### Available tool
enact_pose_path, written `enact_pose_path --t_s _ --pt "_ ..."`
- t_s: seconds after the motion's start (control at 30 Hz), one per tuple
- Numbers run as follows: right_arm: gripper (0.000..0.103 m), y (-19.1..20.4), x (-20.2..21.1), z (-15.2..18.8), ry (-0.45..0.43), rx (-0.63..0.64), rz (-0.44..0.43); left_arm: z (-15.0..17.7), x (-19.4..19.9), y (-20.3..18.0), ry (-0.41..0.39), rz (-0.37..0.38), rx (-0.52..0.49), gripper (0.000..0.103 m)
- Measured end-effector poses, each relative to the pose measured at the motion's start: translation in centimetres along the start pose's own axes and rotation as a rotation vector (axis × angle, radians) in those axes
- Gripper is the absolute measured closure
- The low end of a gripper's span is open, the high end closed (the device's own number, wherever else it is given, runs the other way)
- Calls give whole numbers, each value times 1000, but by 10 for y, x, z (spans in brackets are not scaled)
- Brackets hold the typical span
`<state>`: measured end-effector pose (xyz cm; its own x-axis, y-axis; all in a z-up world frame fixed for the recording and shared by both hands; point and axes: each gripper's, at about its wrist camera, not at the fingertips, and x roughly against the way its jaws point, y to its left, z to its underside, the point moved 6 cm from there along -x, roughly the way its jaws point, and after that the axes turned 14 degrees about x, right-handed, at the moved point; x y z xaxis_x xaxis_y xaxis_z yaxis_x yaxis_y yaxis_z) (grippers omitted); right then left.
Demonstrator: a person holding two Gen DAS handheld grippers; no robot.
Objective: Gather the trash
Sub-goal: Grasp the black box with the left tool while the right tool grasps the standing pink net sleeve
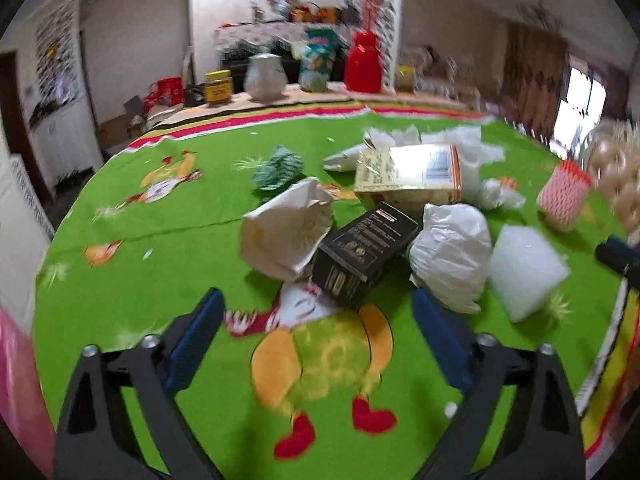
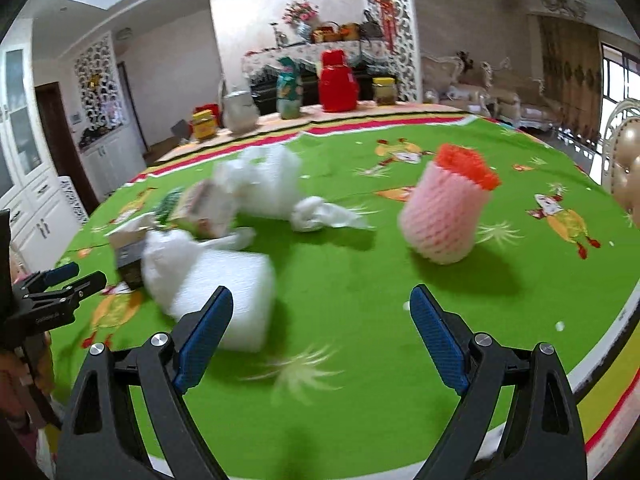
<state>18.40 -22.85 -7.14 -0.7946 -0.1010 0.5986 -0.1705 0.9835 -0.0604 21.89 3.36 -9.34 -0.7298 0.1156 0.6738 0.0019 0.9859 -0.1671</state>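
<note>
Blurring trash pile point(image 1: 384, 216) on green tablecloth point(image 1: 160, 272); left gripper point(image 1: 318, 304), right gripper point(image 2: 322, 300) both wide, empty.

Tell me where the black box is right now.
In the left wrist view the black box lies mid-table on the green tablecloth, between a crumpled paper bag and a white plastic bag.
</note>
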Motion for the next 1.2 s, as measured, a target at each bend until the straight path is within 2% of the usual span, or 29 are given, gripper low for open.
enact_pose_path --t_s 0.1,0.23,0.33,0.37,0.43,0.5,0.57,0.67,0.9,0.93,1.03,1.07,1.13,1.2 --pt "18 -11 -12 0 40 -18 -14 -5 -18 -6 27 -2 -36 22" --pt "18 -1 -22 -12 16 22 -48 -8 -41 -16 58 5 -66 22" --pt "18 -4 -34 -16 30 25 -37 -10 -57 -28 80 15 -88 25" --pt "18 -7 -37 -17 41 18 -31 -11 -61 -32 86 19 -97 28" --pt "18 -18 -45 -16 74 -3 -5 -11 -67 -39 106 40 -108 52" --pt "18 -33 -50 -15 94 -21 29 -9 -69 -43 127 83 -112 62" --pt "18 -48 -53 -15 110 -46 61 -11 -62 -43 107 144 -99 65" --pt "18 -71 -62 -17 132 -89 96 -18 -51 -34 45 198 -46 65" --pt "18 -101 -93 -27 134 -160 166 -28 -27 -28 -106 183 -33 65" --pt "20 -102 -96 -25 136 -160 161 -30 -24 -29 -124 180 -39 65" --pt "36 -101 -103 -16 168 -134 170 -33 -14 -34 -179 171 -60 65" --pt "45 -103 -105 -12 183 -156 155 -33 -13 -34 -183 172 -59 65" --pt "55 -103 -100 -13 157 -166 142 -34 -15 -34 -173 180 -49 65" --pt "58 -99 -97 -15 143 -151 134 -34 -19 -33 -151 185 -42 65"
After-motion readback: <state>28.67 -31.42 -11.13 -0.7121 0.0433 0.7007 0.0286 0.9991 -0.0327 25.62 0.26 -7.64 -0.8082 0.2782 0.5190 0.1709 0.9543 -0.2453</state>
